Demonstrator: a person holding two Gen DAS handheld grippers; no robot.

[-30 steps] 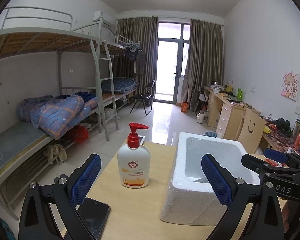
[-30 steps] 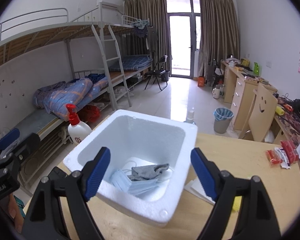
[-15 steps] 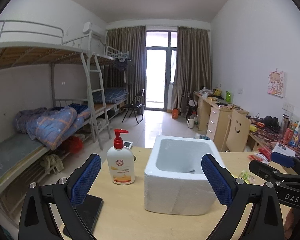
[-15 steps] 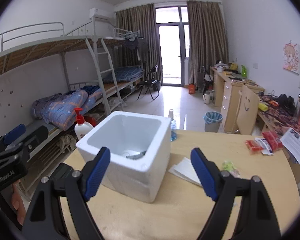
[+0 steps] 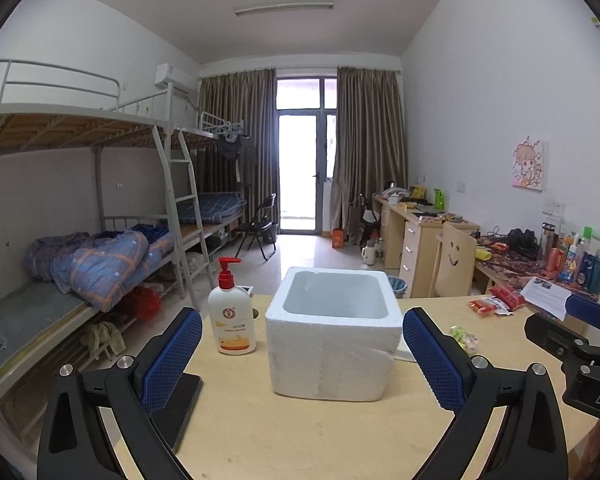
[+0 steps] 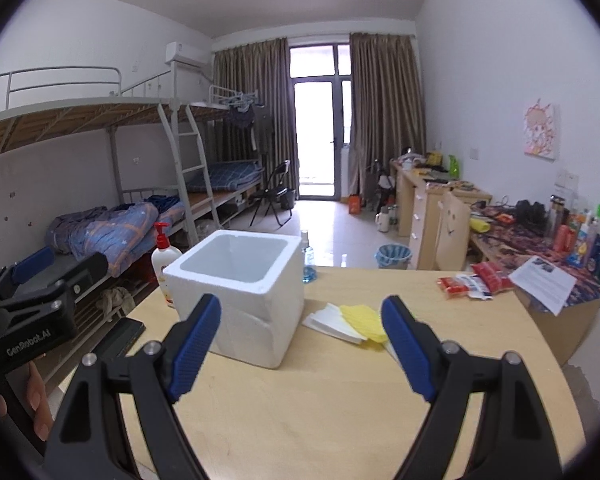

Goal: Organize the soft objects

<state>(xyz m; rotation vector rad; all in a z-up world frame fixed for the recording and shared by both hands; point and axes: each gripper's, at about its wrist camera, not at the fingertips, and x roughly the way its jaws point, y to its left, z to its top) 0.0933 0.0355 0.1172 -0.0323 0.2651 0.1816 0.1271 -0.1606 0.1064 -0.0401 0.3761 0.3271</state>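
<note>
A white foam box stands open-topped on the wooden table; it also shows in the right wrist view. Its inside is hidden from here. Yellow and white face masks lie on the table to the right of the box. My left gripper is open and empty, held back from the box. My right gripper is open and empty, in front of the box and the masks.
A lotion pump bottle stands left of the box, with a dark phone near the table's left edge. A small blue bottle stands behind the box. Red snack packets and a leaflet lie at the far right.
Both grippers have pulled back and up from the box, so it looks smaller and its contents dropped out of sight. The masks beside the box came into the right wrist view.
</note>
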